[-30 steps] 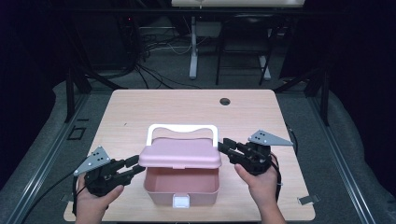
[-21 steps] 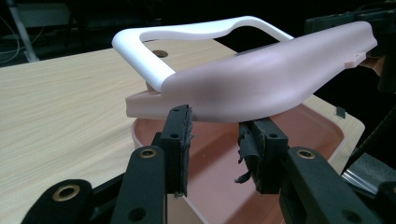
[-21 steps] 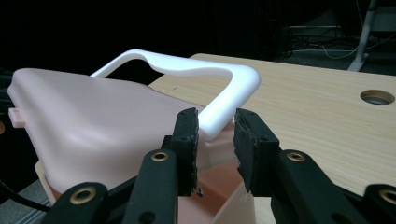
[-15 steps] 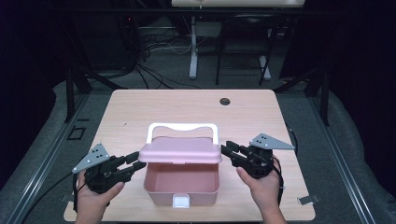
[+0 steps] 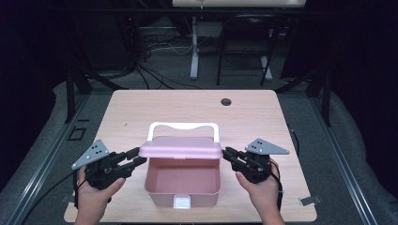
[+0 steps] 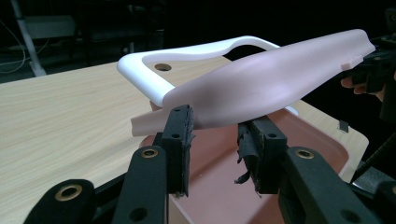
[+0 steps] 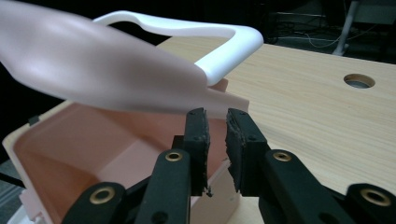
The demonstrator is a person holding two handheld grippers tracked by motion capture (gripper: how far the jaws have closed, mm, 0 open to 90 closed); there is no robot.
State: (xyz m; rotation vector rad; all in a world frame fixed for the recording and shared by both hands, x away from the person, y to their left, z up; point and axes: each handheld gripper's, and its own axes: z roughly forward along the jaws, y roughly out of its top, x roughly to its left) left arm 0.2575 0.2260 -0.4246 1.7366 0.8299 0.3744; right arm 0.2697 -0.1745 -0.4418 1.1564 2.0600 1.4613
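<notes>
Now both tongs sit at the short ends of a pink plastic lid (image 5: 182, 147), which stands half raised over its box (image 5: 162, 191). The left tongs (image 5: 133, 157) stand fairly wide. In the left gripper view the lid's end runs across from one pad to the other, just past the tips, and the pads do not pinch it. The right tongs (image 5: 230, 154) stand narrow, their jaws having just been closing. In the right gripper view the lid's thin lip lies right at the tips, and the slit between the pads looks empty.

What the coming move turns on, I judge, is that the lid's long axis runs straight from one pair of tongs to the other, so each hand is equally near its own end.

The lid is smooth, matte and gently domed, hinged along the box's far edge. A white, glossy loop handle (image 5: 183, 125) lies flat behind the box. The box itself is an open, rounded pink tub with a white latch (image 5: 182, 202) on its near wall. It stands on a pale wood-grain desk (image 5: 263, 112), at that desk's near middle.
</notes>
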